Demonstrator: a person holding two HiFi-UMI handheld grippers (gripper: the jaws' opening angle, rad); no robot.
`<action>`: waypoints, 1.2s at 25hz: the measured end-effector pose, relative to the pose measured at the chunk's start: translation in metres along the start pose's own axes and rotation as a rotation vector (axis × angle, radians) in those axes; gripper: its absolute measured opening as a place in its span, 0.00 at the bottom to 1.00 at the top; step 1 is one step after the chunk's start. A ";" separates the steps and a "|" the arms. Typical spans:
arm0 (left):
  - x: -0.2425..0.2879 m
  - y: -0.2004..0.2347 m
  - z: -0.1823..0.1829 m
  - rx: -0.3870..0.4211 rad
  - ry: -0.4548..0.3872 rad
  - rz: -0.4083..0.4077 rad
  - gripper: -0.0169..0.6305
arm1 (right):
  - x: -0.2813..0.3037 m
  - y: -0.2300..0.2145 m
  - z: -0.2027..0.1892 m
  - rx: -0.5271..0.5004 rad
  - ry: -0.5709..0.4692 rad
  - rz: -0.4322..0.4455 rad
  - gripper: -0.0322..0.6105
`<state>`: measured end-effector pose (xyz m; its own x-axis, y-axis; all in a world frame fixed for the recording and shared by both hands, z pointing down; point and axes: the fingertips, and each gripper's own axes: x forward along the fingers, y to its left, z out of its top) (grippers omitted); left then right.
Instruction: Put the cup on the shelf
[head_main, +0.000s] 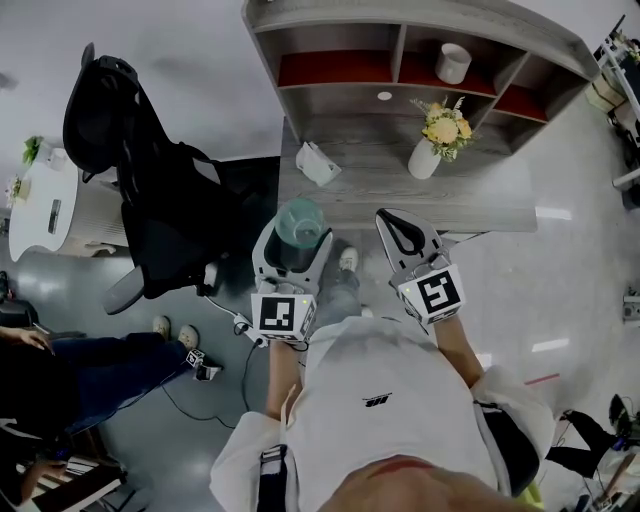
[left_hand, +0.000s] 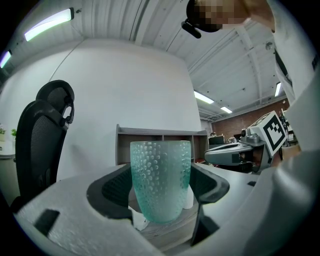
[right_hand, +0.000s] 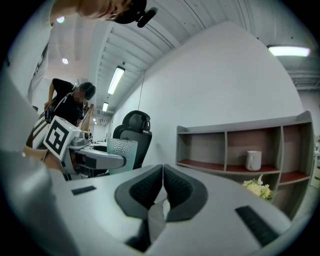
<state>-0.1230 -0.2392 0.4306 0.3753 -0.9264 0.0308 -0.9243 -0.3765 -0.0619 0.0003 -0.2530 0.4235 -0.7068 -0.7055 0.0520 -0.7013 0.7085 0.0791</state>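
Teal dimpled cup (left_hand: 160, 180) upright, clamped between jaws of left gripper (left_hand: 161, 192), by near edge of desk (head_main: 480, 195); well apart from shelf (head_main: 400, 25) at far side. Right gripper (right_hand: 161, 189) just right of it, jaws pressed together, nothing between.

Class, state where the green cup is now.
The green cup is gripped upright in the left hand-held gripper, mid head view, at the near edge of the table, short of the shelf.

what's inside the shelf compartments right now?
A white mug stands in the middle compartment of the shelf. The left compartment shows only its red floor. The right one is partly covered by the top board; nothing shows in the visible part.
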 end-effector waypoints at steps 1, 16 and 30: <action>0.005 0.003 -0.001 0.000 0.001 -0.004 0.57 | 0.004 -0.003 -0.001 0.006 0.005 -0.004 0.09; 0.081 0.045 -0.002 0.005 0.018 -0.060 0.57 | 0.074 -0.043 0.001 0.005 0.020 -0.035 0.09; 0.147 0.072 -0.006 -0.019 0.026 -0.125 0.57 | 0.126 -0.083 -0.003 0.016 0.050 -0.075 0.09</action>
<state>-0.1350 -0.4022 0.4365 0.4864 -0.8715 0.0633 -0.8714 -0.4891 -0.0375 -0.0303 -0.4003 0.4265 -0.6468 -0.7565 0.0962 -0.7539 0.6534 0.0689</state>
